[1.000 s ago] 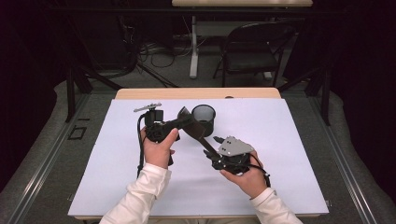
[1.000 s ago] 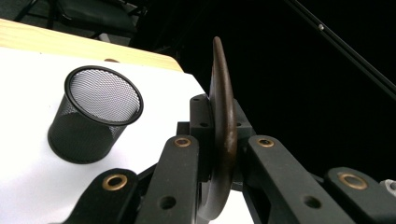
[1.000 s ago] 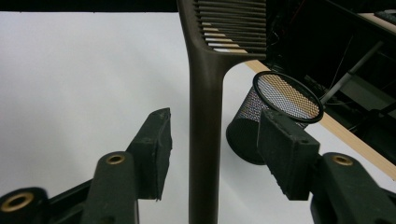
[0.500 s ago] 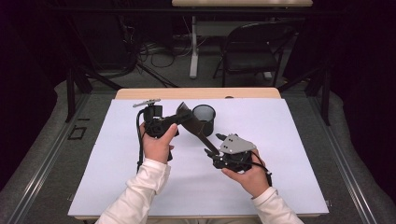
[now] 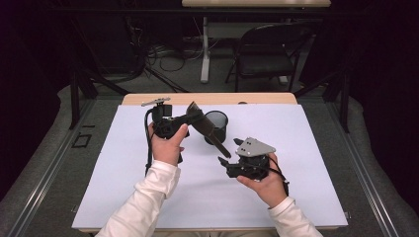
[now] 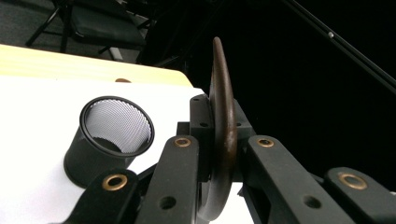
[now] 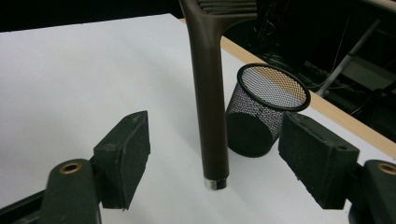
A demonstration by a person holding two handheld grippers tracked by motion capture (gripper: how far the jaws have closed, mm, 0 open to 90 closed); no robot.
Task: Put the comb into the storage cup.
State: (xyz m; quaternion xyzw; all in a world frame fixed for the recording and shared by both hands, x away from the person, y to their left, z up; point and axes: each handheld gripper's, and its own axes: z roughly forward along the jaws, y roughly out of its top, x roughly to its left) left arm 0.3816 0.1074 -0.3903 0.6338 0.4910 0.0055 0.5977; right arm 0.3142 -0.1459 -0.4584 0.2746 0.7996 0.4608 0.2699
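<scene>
A dark brown spatula hangs above the white table, its flat head held edge-on in my left gripper, which is shut on it. In the left gripper view the head's curved rim stands clamped between the two jaws. The handle slopes down toward my right gripper, ending between its pads, with a clear gap on each side. The right gripper has just been opening, and it is open. A black mesh cup stands upright just behind the handle.
White sheet covers the table, with a wooden edge at the far side. The mesh cup is close to the right pad's far side. A folding chair and cables sit on the floor beyond the table.
The right gripper's jaws have spread apart and come off the spatula's handle end. The left gripper and the spatula have stayed where they were.
</scene>
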